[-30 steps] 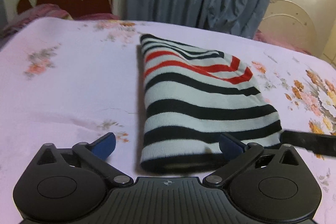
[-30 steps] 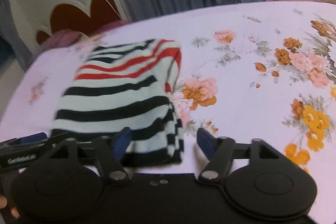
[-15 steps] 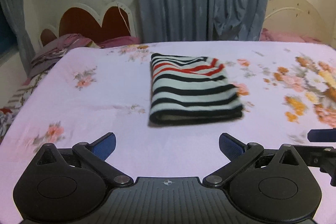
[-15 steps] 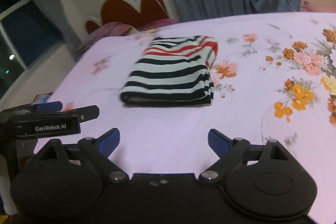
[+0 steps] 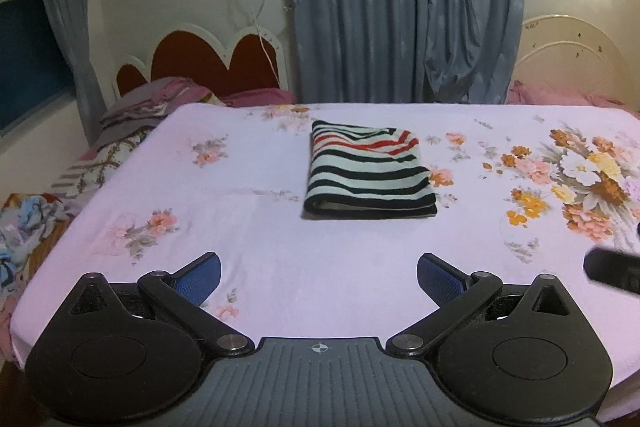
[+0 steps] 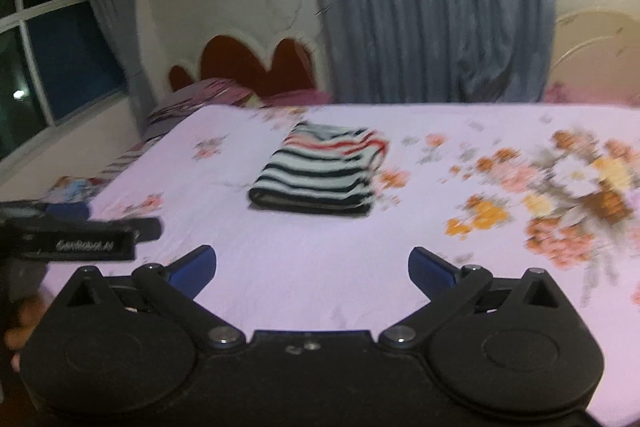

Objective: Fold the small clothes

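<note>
Ahead, folded striped garment [image 5: 369,174] on the bed [image 5: 280,247], well apart from both released tools [image 5: 319,277] [image 6: 312,269].

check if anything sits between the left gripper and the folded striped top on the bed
Nothing visible does. Only bare floral bedsheet lies between the open left gripper and the folded striped top; the right gripper is off to the side.

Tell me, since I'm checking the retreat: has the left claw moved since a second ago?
Yes. The left claw has pulled back from the folded striped garment, which now lies farther away on the bedsheet.
</note>
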